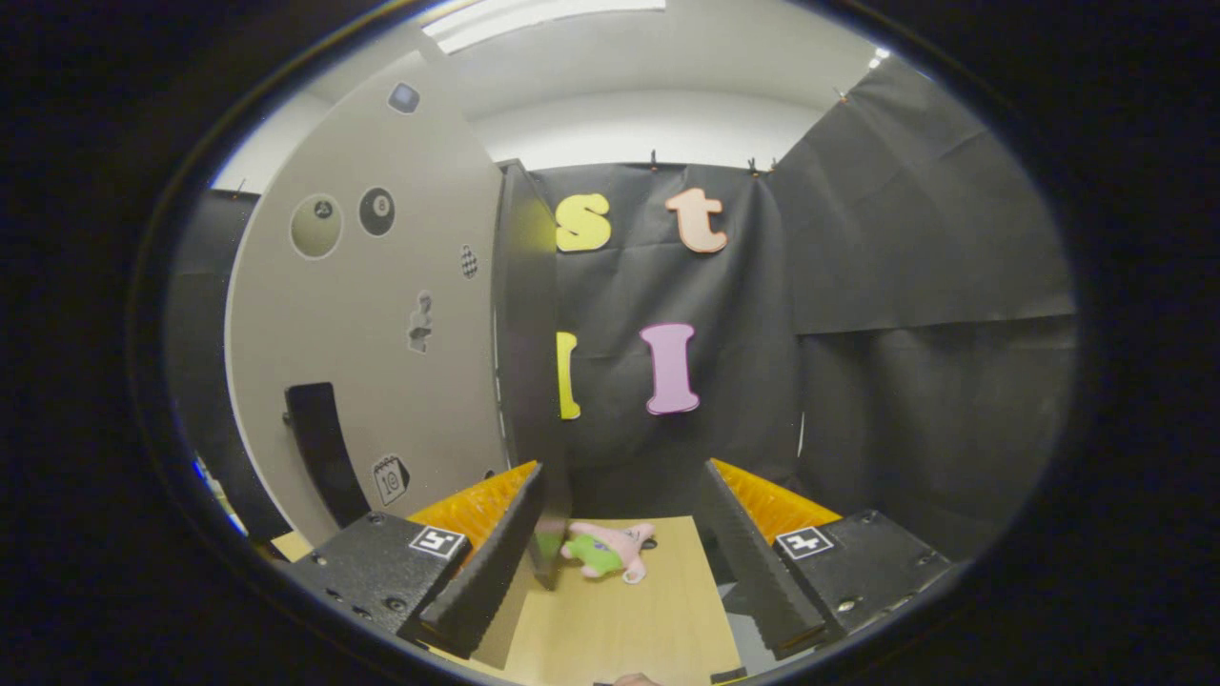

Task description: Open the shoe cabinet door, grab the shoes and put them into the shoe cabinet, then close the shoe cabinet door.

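**A:** Quick check on the gripper (pixel 621 472), open or closed?

**B:** Open. Fingers (pixel 486 562) spread wide, nothing clamped between them, nothing touching the pads as far as visible.

**A:** And the cabinet?

**B:** Off to the left, close up. Big grey door (pixel 381 314) with a bunch of stickers (pixel 376 211) on it: a couple of round ones up high, a few small ones lower down. Black handle (pixel 319 457) low on the panel, left of the left finger and beyond it.

**A:** Door open or shut?

**B:** Can't tell from this angle, honestly. Dark edge (pixel 524 333) running straight down the right side of the grey panel, ending just inside the left fingertip. Touching the finger or just behind it? Can't say either.

**A:** Anything between the fingers?

**B:** Wooden table (pixel 620 619) down there, with a small pink and green plush (pixel 610 551) lying on it, just ahead, closer to the left finger than the right. Not gripped, well clear of both pads.

**A:** Background?

**B:** Black cloth wall (pixel 905 333) behind and to the right, bright ceiling light (pixel 534 19) up top.
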Available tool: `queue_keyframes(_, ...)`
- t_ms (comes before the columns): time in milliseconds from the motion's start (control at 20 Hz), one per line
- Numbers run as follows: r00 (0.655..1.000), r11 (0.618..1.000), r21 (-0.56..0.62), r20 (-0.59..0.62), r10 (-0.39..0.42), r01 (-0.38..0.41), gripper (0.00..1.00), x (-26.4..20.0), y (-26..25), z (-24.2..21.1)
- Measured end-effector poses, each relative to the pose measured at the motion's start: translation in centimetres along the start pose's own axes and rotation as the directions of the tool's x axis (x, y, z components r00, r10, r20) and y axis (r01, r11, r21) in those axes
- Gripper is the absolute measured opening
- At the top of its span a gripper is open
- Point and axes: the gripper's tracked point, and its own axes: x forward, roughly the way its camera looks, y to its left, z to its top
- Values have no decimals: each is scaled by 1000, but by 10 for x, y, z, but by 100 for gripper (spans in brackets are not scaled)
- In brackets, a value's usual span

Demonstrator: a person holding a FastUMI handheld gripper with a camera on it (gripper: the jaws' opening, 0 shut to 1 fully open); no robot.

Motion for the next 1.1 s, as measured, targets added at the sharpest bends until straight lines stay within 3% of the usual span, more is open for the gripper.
queue_keyframes(100, 999, 1000, -12, 15, 29, -29, 100, -2, 19, 2)
queue_keyframes(250, 990, 989, -46, 6, 142, -142, 100, -8, 71, 1)
queue_keyframes(300, 992, 989, -81, 30, 124, -122, 100, -10, 71, 7)
queue_keyframes(350, 993, 989, -102, 36, 112, -108, 91, -13, 75, 9)
queue_keyframes(600, 987, 985, -55, 5, 161, -161, 91, -13, 122, 0)
queue_keyframes(1100, 996, 991, -116, 33, 77, -73, 91, -10, 186, -4)
